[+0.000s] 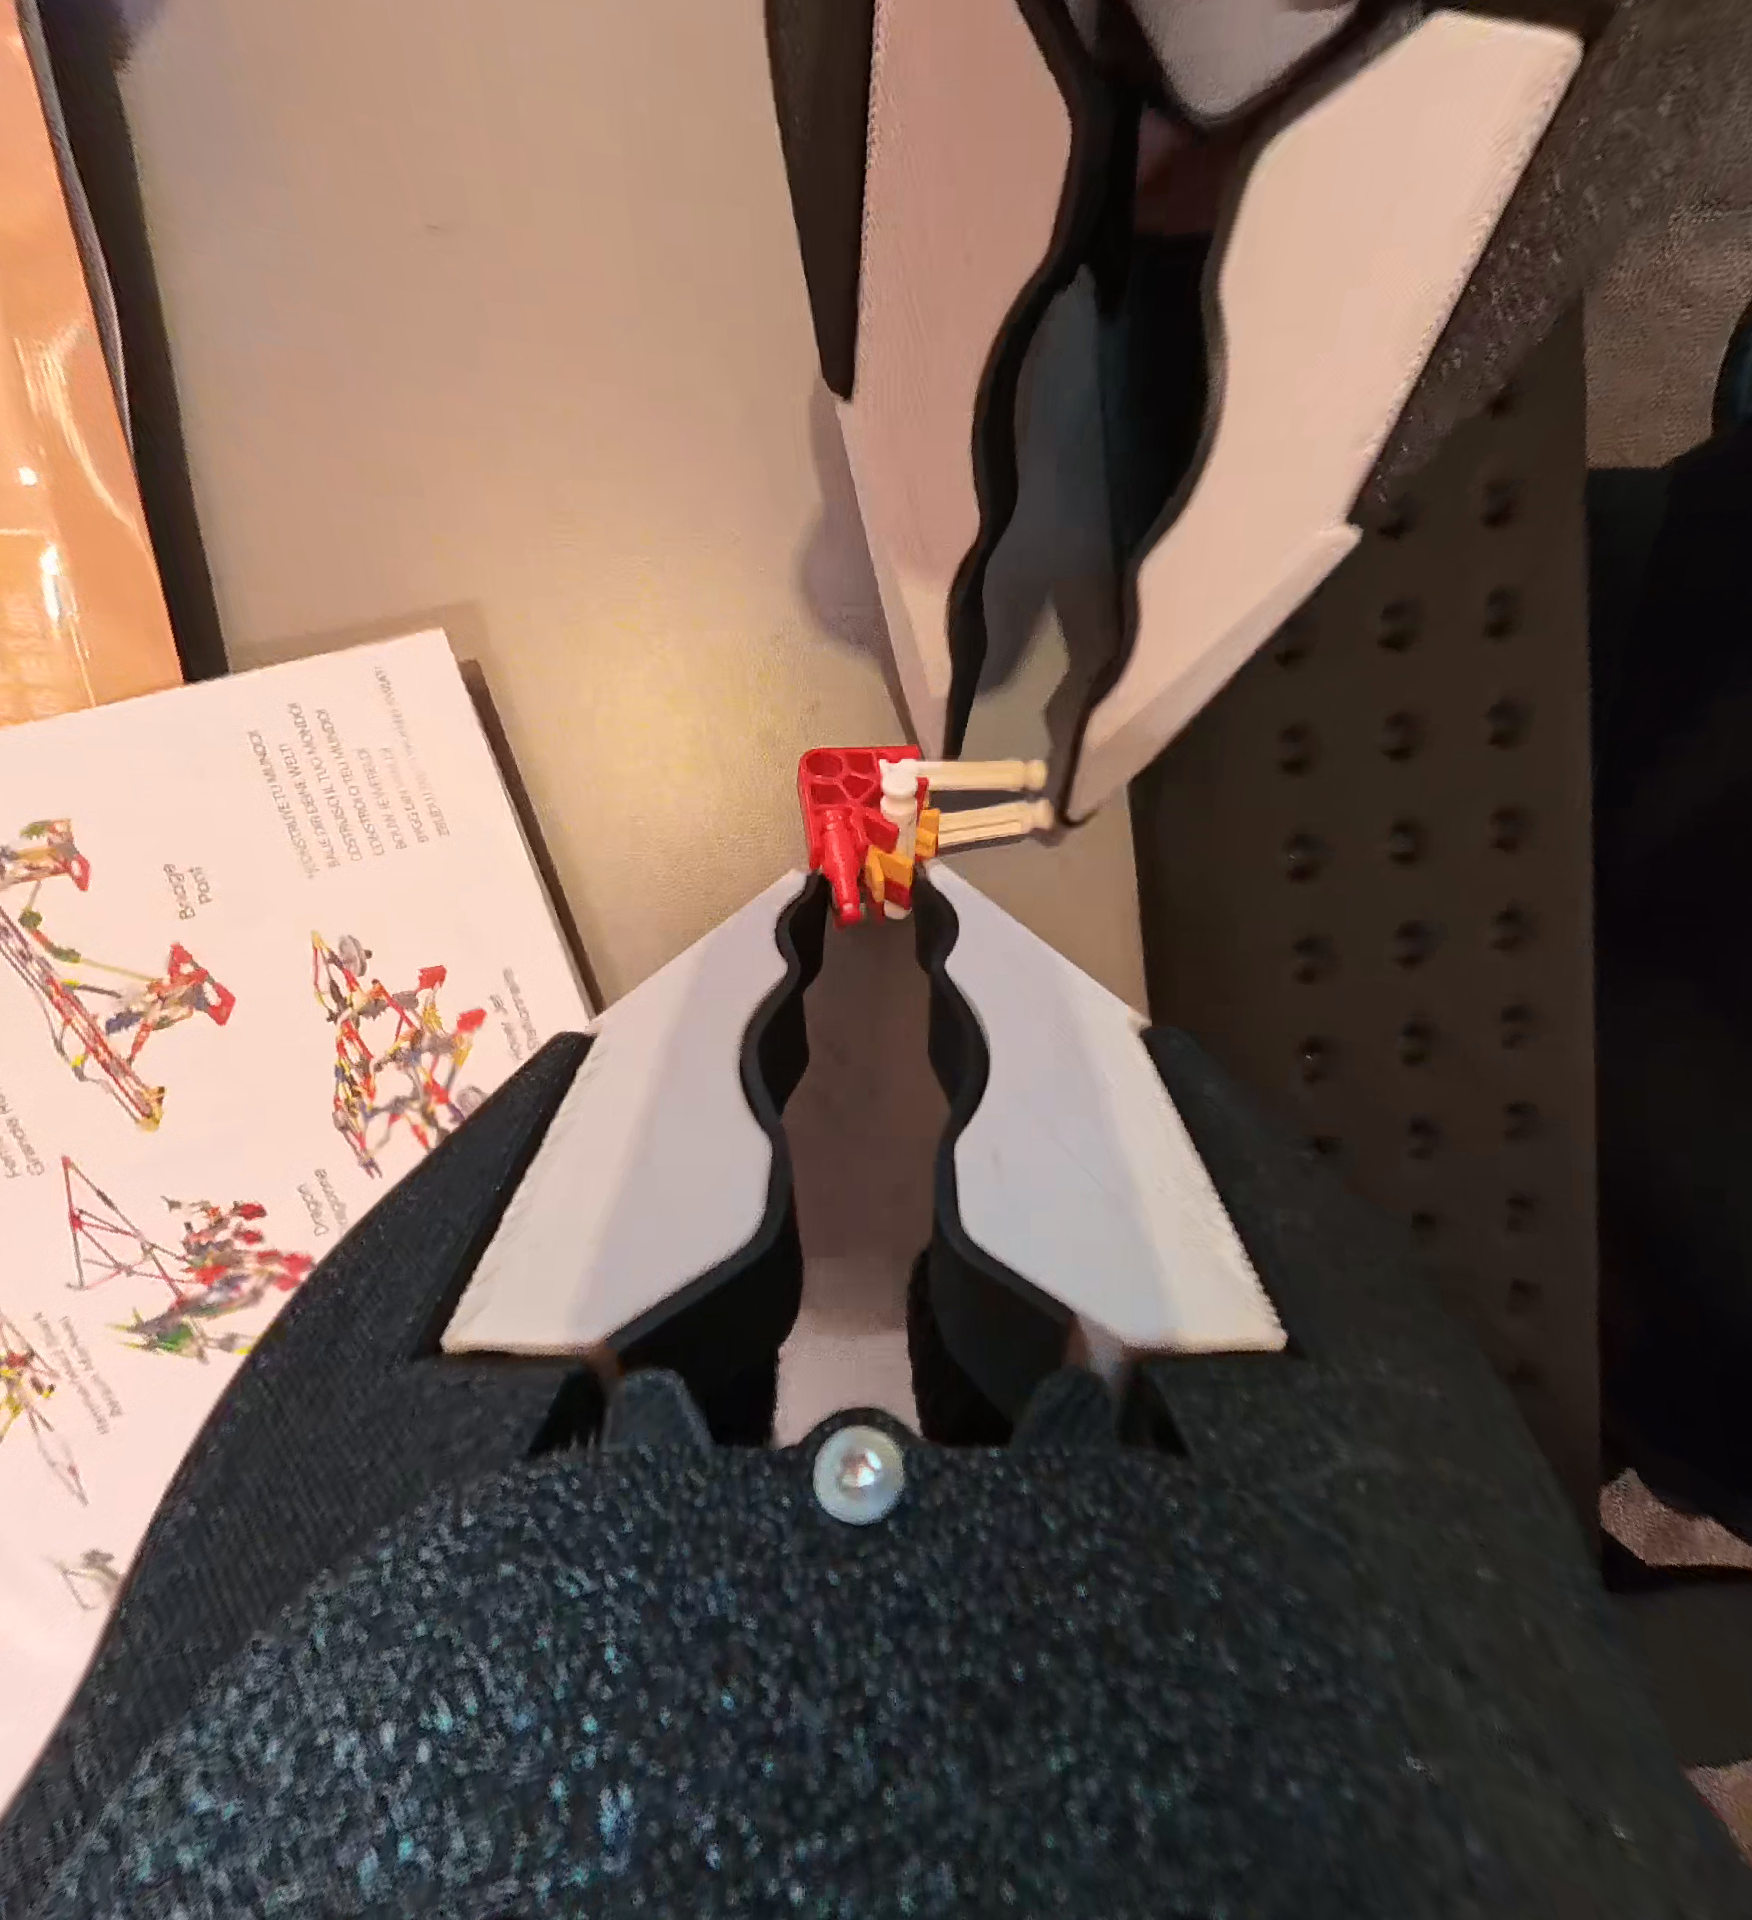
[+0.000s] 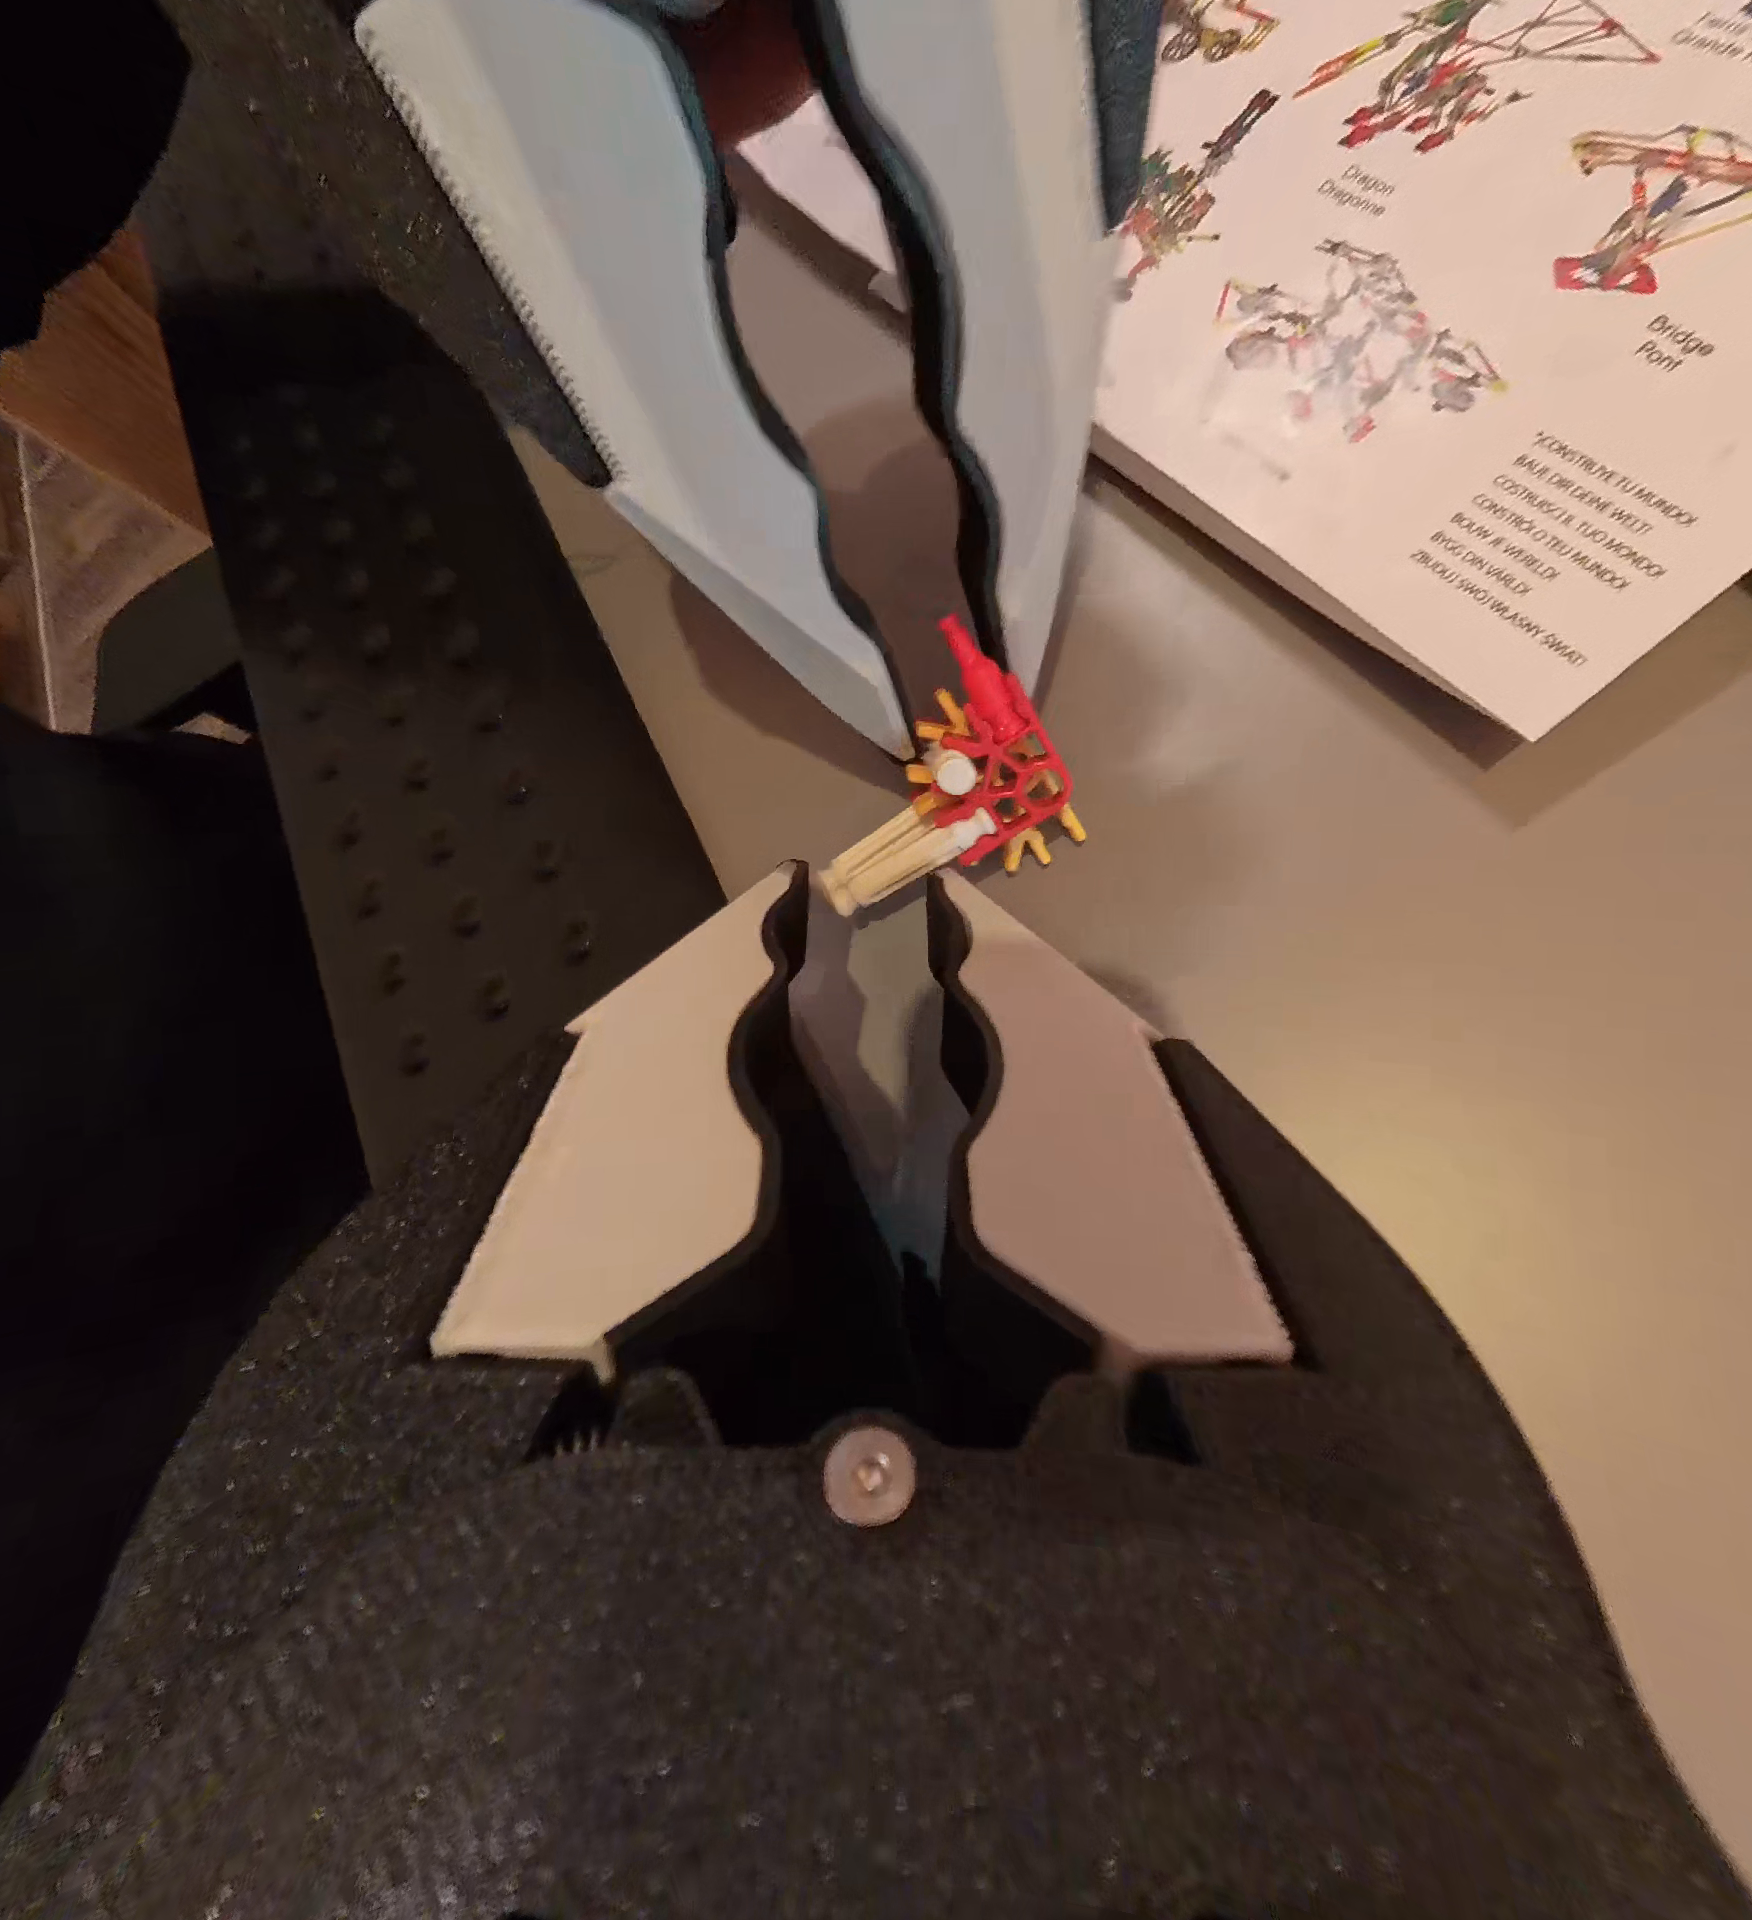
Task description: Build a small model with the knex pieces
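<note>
— What have they got there?
— A small toy assembly (image 1: 877, 826), red and orange connectors with cream rods (image 1: 986, 800), held above the table (image 1: 539, 416) right of the instruction sheet (image 1: 176, 987). The left gripper (image 1: 870, 899) pinches its red end, jaws nearly closed; the right gripper (image 2: 867, 899) nips the rod tips.
— Sturdy?
— Light, stiff plastic, I'd say; joints could pop. Grip the connectors.
</note>
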Action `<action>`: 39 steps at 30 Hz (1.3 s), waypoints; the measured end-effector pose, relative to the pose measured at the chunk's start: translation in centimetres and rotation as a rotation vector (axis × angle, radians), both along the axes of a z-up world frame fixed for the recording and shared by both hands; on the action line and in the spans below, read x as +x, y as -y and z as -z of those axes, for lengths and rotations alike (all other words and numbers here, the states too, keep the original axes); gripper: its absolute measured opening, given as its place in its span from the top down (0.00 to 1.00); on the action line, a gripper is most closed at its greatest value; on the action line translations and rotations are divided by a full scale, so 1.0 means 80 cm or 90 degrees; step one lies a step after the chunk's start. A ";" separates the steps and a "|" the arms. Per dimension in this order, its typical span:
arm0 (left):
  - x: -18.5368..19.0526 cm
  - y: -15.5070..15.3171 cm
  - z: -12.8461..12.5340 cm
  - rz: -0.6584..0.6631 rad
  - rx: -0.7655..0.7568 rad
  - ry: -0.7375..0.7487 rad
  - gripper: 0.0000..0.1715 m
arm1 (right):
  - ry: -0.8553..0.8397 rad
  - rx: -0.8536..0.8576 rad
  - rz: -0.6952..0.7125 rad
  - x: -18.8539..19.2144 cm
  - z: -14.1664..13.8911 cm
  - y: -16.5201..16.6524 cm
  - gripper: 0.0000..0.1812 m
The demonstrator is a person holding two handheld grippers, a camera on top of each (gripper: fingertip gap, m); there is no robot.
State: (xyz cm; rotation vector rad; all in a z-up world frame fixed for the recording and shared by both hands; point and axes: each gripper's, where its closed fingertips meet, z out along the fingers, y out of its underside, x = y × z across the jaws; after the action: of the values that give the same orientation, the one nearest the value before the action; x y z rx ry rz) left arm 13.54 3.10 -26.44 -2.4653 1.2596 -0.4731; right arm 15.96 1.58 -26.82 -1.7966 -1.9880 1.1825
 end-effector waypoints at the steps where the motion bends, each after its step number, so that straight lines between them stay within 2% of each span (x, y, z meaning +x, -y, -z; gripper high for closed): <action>1: 0.002 -0.002 0.000 0.005 -0.002 0.000 0.92 | 0.002 0.007 -0.006 0.002 0.001 0.000 0.85; 6: 0.006 -0.010 -0.004 0.024 0.061 0.015 0.92 | -0.037 0.063 0.013 0.010 -0.016 -0.020 0.82; 11: -0.014 -0.014 -0.002 -0.069 0.124 0.003 0.83 | -0.088 0.176 0.026 -0.004 -0.030 -0.042 0.80; 15: -0.023 -0.003 0.007 -0.118 0.161 -0.020 0.82 | -0.083 0.284 -0.001 -0.027 -0.022 -0.046 0.80; 17: -0.024 0.006 0.011 -0.126 0.168 -0.024 0.82 | -0.101 0.327 -0.022 -0.034 -0.025 -0.042 0.90; 19: -0.029 0.008 0.013 -0.149 0.180 -0.030 0.81 | -0.090 0.343 -0.030 -0.033 -0.021 -0.043 0.91; 28: -0.015 0.001 0.016 -0.154 0.198 0.002 0.78 | -0.094 0.288 -0.007 -0.030 -0.011 -0.039 0.95; 33: -0.020 -0.016 0.010 -0.160 0.273 -0.024 0.79 | -0.106 0.204 0.011 -0.030 -0.013 -0.037 0.96; 39: -0.013 -0.017 0.011 -0.130 0.270 0.002 0.80 | -0.109 0.181 0.012 -0.029 -0.014 -0.034 0.95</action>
State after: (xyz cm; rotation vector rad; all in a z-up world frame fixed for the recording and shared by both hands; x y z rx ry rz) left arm 12.50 4.49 -27.30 -2.1944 0.9723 -0.1383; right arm 13.63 4.31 -25.68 -1.5187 -1.9247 0.9553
